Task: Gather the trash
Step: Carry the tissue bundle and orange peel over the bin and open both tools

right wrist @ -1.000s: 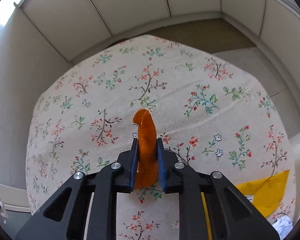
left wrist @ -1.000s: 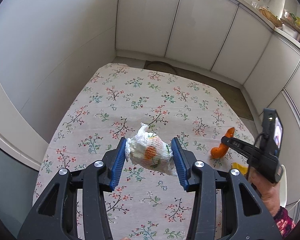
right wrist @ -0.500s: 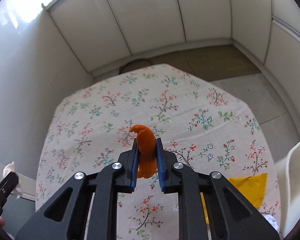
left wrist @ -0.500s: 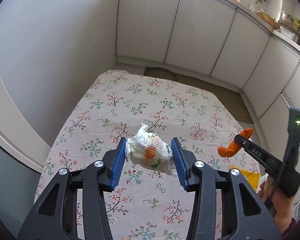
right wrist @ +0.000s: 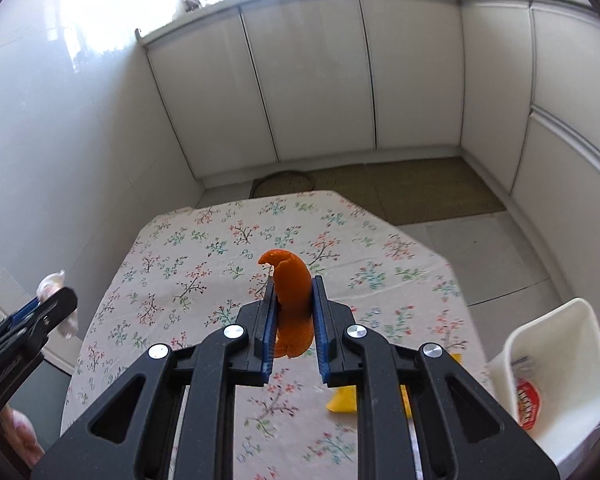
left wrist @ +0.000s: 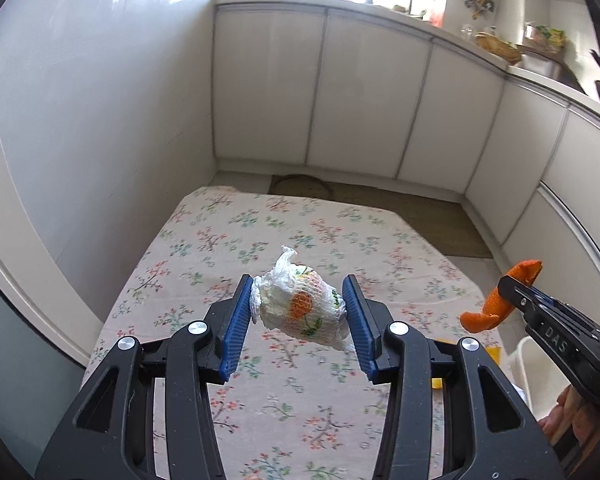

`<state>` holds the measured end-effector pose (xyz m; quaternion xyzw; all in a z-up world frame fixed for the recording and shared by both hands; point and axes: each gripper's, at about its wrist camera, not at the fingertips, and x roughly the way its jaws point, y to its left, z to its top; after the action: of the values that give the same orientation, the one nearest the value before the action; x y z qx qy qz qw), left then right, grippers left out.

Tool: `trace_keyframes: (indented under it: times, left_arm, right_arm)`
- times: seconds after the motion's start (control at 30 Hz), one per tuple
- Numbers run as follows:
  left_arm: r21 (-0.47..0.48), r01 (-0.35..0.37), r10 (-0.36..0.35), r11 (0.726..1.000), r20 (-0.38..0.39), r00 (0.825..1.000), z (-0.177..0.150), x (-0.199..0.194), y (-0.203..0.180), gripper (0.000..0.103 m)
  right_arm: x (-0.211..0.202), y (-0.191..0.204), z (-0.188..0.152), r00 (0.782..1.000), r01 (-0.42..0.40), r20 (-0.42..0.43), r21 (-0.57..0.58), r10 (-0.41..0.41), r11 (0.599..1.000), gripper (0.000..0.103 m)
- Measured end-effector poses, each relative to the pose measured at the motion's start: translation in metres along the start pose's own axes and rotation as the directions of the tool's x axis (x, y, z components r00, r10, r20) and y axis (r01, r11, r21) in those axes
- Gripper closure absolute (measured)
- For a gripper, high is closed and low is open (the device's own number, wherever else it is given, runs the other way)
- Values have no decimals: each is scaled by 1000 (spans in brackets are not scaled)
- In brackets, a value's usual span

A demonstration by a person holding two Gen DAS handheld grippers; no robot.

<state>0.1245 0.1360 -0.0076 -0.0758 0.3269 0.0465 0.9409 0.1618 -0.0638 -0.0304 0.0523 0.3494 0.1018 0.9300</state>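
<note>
Left hand-held gripper (left wrist: 298, 316): its blue pads (left wrist: 236, 320) are clamped on a crumpled white tissue wad (left wrist: 300, 310) with an orange and green print, held in the air above the flower-patterned tablecloth (left wrist: 284, 392) on the counter. Right hand-held gripper (right wrist: 294, 324): its pads are closed on a curled orange peel (right wrist: 292, 292), also held clear of the cloth, with the peel's hooked tip protruding beyond the fingertips. In the left wrist view, the right hand-held gripper and peel appear at the right edge, well apart from the tissue wad. A white bin (right wrist: 556, 376) stands beside the counter's right edge and contains a red-labelled wrapper (right wrist: 528, 400). A yellow scrap (right wrist: 342, 402) lies on the cloth below the right hand-held gripper, partly hidden by its frame.
</note>
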Motion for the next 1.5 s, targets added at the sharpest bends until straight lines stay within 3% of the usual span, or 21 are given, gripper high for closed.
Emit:
trace_keyframes:
  times: [0.3,0.6,1.07,1.13,1.17,1.2,1.27,1.5]
  left_arm:
    - [46,63,-65,997,31,997,-14,-30,-48,60]
    - [74,125,-124,989,-17,992,-38,-39,-97,60]
    - [193,200,-193,960,-59,980,-53,-43,-193,60]
    - [210,213,-203,954,-68,977,-54,-41,-208,60]
    - [218,219,-208,951,-72,975,-55,-40,-216,60]
    - [228,226,-214,947,-77,974,-55,-39,-226,60]
    - [240,240,-226,940,-86,970,-56,-37,-239,60]
    - [281,308,-288,909,-111,951,-58,-31,-295,59]
  right_arm:
    - [-58,-43,-10,998,39,53,-13,-38,999,87]
    - [-104,-103,-22,991,112,70,-1,-112,994,87]
    - [-130,-211,-49,964,258,49,72,-262,964,83]
    - [-126,-227,-53,958,282,26,105,-286,954,80]
    - [-125,-233,-55,956,289,18,115,-293,950,67]
    - [-124,-238,-56,950,306,13,128,-311,943,44]
    - [-128,-250,-61,936,345,22,164,-353,924,28]
    - [-148,-286,-72,913,381,42,270,-406,884,19]
